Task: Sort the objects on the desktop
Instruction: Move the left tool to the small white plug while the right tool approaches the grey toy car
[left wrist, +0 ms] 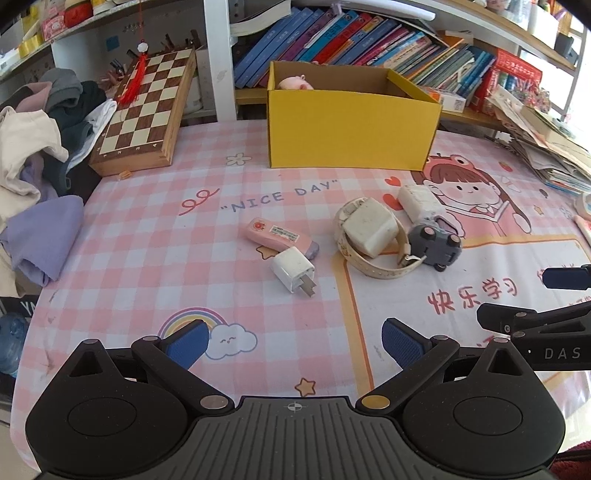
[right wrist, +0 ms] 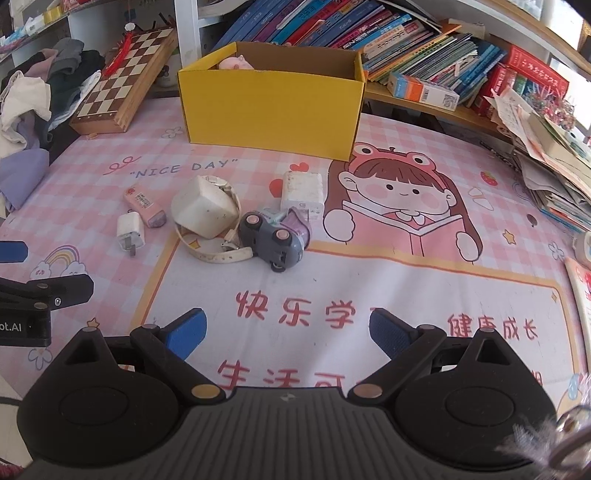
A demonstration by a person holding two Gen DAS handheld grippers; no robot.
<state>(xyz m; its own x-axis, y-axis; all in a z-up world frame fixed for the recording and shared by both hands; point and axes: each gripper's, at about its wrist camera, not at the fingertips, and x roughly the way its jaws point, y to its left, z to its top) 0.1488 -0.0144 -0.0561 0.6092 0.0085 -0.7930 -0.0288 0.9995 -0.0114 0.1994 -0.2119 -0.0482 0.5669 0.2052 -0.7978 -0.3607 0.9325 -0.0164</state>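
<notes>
On the pink checked desk mat lie a small white plug charger [left wrist: 293,271] [right wrist: 130,230], a pink flat device [left wrist: 280,234] [right wrist: 144,202], a white box wrapped by a cream watch strap [left wrist: 369,229] [right wrist: 205,212], a grey toy car [left wrist: 436,245] [right wrist: 271,236] and a white power adapter [left wrist: 419,201] [right wrist: 303,192]. Behind them stands a yellow cardboard box [left wrist: 351,129] [right wrist: 269,107] with a pink toy [left wrist: 295,84] inside. My left gripper [left wrist: 295,343] is open, near the charger. My right gripper [right wrist: 288,332] is open, short of the toy car. Nothing is between either pair of fingers.
A chessboard [left wrist: 144,110] leans at the back left beside a heap of clothes [left wrist: 40,147]. Books [right wrist: 369,33] fill the shelf behind the box. Stacked papers [right wrist: 554,166] crowd the right edge. The right gripper's side [left wrist: 546,325] shows in the left wrist view.
</notes>
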